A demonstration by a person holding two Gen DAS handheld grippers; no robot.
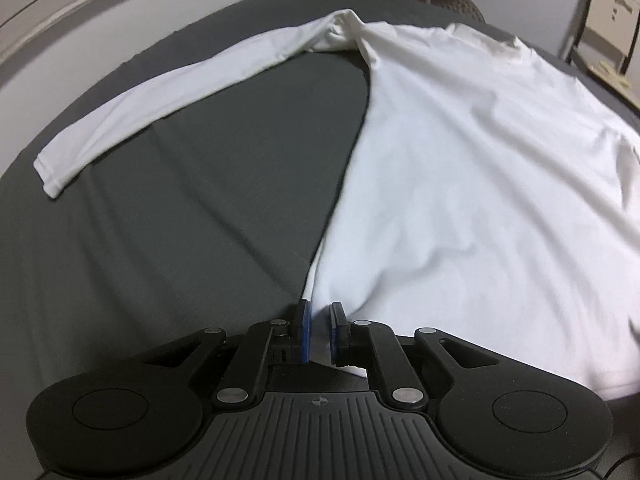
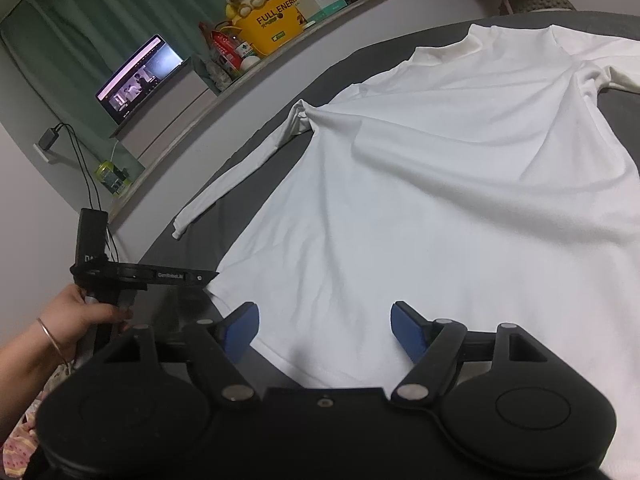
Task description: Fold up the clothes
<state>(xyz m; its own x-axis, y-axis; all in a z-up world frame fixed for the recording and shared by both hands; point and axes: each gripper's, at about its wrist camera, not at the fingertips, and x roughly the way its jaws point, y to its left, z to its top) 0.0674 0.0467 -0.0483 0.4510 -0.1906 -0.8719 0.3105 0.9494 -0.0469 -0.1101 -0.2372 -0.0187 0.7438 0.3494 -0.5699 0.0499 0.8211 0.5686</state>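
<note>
A white long-sleeved shirt [image 1: 460, 168] lies spread flat on a dark grey bed [image 1: 200, 184], its left sleeve [image 1: 160, 96] stretched out to the side. My left gripper [image 1: 320, 330] is shut on the shirt's bottom left hem corner. In the right wrist view the shirt [image 2: 440, 208] fills the middle. My right gripper [image 2: 325, 332] is open, its blue pads [image 2: 408, 332] just above the bottom hem, holding nothing. The left gripper [image 2: 200, 278] shows from the side at the hem corner, held by a hand [image 2: 80, 316].
A ledge along the wall holds a laptop [image 2: 140, 76], a yellow bag [image 2: 272, 24] and several boxes. Cables [image 2: 84, 168] hang from a wall plug. A round stool [image 1: 452, 2] and a chair [image 1: 600, 32] stand beyond the bed's far edge.
</note>
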